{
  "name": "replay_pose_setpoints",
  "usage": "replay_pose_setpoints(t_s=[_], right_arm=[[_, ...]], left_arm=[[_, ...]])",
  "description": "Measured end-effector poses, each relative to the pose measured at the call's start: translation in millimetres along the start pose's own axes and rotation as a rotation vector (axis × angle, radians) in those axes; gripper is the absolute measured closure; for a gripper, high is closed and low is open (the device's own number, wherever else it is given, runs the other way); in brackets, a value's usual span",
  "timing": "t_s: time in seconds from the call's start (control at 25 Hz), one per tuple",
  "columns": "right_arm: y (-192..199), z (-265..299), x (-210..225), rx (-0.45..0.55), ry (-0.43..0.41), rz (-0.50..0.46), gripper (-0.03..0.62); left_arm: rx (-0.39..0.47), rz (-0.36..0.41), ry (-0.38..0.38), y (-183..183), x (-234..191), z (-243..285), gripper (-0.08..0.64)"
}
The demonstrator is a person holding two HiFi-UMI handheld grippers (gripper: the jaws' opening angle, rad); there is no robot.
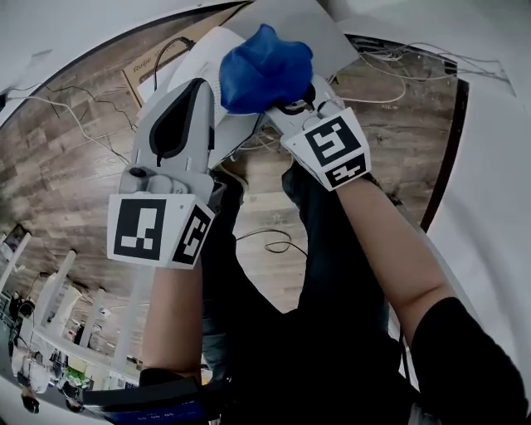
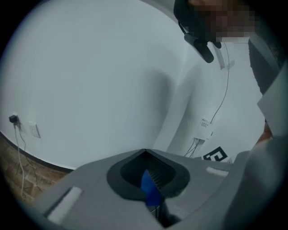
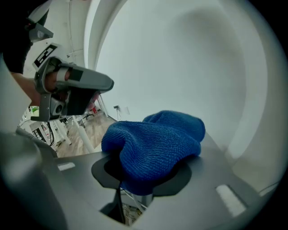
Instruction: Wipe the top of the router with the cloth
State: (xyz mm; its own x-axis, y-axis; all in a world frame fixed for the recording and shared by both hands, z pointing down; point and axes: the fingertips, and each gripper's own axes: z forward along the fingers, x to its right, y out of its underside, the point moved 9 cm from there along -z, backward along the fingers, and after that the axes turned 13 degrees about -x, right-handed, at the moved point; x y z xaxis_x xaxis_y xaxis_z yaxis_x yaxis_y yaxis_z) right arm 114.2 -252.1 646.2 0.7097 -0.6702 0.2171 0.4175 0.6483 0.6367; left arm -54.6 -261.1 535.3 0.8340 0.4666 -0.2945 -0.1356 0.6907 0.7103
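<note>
The blue knitted cloth point(image 1: 265, 66) point(image 3: 155, 143) is bunched in a lump over the tip of my right gripper point(image 1: 292, 106) point(image 3: 135, 173), which is shut on it and raised in front of the person. My left gripper point(image 1: 209, 93) point(image 2: 150, 186) is held up just left of the cloth with its jaws together. A thin blue sliver point(image 2: 150, 191) shows in their slit; whether it is pinched there I cannot tell. A white flat shape point(image 1: 290, 25) lies on the floor behind both grippers, mostly hidden. I cannot pick out the router with certainty.
A cardboard box point(image 1: 143, 76) lies on the wooden floor point(image 1: 75, 166) at the upper left. Loose cables point(image 1: 274, 242) point(image 1: 398, 79) trail over the floor. A white wall point(image 1: 498, 207) curves round the right. The person's dark-clad legs point(image 1: 332, 274) stand below the grippers.
</note>
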Motion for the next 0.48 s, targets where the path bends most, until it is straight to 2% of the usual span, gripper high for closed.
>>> replay_pose_setpoints(t_s=[0.24, 0.48], right_arm=[[23, 17, 11, -0.026, -0.075, 0.002, 0.436], [-1, -16, -6, -0.029, -0.11, -0.059, 0.436]], left_arm=[[-0.015, -0.011, -0.001, 1, 22, 19, 0.559], [0.01, -0.062, -0.045, -4, 26, -4, 0.56]])
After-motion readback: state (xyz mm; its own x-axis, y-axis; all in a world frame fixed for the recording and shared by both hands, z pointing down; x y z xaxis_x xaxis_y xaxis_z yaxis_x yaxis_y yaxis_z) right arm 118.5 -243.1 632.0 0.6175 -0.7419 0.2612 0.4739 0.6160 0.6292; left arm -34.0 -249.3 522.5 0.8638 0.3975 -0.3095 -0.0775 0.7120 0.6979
